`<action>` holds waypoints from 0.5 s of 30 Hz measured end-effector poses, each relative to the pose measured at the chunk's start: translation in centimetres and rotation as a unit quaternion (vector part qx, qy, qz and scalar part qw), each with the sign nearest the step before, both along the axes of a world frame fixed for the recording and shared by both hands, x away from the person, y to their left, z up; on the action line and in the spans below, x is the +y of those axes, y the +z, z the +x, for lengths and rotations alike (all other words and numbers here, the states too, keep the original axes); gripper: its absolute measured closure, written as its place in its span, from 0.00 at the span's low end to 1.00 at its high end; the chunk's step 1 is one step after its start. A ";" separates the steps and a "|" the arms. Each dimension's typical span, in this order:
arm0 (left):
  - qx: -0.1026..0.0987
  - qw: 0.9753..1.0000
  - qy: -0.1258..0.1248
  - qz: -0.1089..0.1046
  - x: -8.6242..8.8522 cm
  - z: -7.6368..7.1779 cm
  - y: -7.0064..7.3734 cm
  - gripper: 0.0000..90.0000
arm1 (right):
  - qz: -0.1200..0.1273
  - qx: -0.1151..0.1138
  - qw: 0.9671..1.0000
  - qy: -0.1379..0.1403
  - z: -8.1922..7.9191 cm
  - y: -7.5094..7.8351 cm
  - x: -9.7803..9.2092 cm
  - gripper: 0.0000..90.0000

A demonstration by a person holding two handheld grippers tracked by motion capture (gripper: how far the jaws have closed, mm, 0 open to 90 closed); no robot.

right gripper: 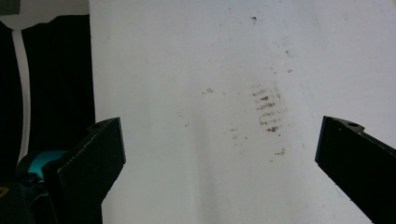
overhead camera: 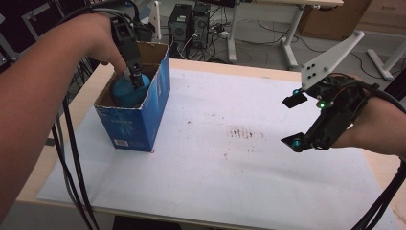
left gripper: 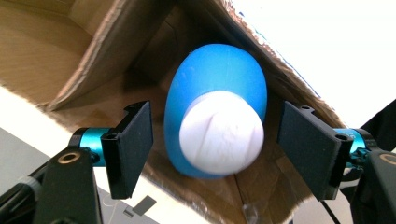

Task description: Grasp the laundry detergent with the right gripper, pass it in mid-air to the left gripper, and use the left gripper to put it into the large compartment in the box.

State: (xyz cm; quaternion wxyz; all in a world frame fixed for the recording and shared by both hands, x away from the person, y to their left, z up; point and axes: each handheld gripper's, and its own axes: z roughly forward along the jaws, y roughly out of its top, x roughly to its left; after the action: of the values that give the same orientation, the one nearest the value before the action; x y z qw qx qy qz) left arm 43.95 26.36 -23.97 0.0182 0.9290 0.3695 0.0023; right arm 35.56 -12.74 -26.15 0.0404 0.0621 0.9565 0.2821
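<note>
A blue cardboard box point(overhead camera: 135, 120) with an open top stands at the table's left. Inside it a blue bottle point(overhead camera: 125, 91) with a white cap point(left gripper: 222, 133) stands upright. My left gripper point(overhead camera: 136, 79) reaches down into the box, its jaws open on either side of the bottle point(left gripper: 215, 84) near the cap. A narrow gap shows between each pad point(left gripper: 135, 144) and the bottle. At the right, my right gripper point(overhead camera: 294, 120) hovers above the white sheet point(overhead camera: 215, 167), jaws wide open with nothing between them point(right gripper: 219, 158).
The white sheet covers most of the wooden table point(overhead camera: 196, 64) and bears dark smudges point(overhead camera: 245, 132) at its middle. Cables hang off the table's left edge point(overhead camera: 72, 158). Computer towers point(overhead camera: 184, 21) and desk legs stand on the floor behind.
</note>
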 end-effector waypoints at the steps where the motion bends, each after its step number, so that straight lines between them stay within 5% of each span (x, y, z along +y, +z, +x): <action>1: -0.001 1.000 -0.001 0.000 0.0 -0.1 0.3 0.28 | -0.002 -0.001 1.000 0.000 0.1 0.1 0.0 0.01; 15: -0.017 1.000 -0.021 0.007 -0.5 -1.6 4.8 0.21 | -0.023 0.006 1.000 0.010 0.8 1.4 0.0 0.01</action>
State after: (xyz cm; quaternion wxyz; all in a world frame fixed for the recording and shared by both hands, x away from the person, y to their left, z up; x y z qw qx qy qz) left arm 42.36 25.85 -19.13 0.0176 0.9367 0.3491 0.0200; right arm 36.31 -12.78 -24.77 0.0334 0.0537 0.9636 0.2596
